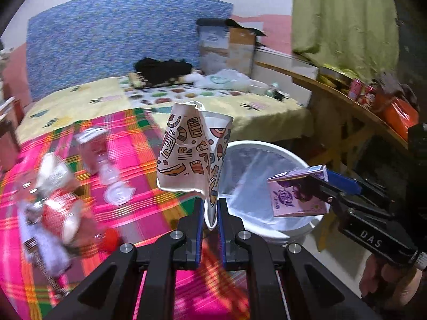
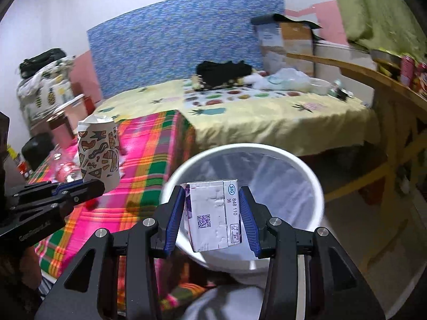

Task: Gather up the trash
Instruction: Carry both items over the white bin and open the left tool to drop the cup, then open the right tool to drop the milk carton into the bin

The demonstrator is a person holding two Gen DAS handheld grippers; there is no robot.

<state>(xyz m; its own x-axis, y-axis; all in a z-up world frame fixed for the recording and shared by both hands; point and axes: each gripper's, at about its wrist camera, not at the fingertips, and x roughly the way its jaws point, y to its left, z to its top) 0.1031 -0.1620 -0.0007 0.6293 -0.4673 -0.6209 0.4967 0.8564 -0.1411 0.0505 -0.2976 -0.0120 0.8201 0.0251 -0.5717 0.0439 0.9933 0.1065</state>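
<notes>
My left gripper (image 1: 211, 214) is clenched on a crushed paper cup (image 1: 192, 154), held over the plaid cloth (image 1: 138, 144) just beside the bin (image 1: 267, 149). My right gripper (image 2: 212, 214) grips a small carton (image 2: 213, 213) right over the bin's mouth. Neither piece is dropped yet. More litter, perhaps bottles and wrappers (image 1: 58, 208), lies blurred on the cloth, left to collect.
</notes>
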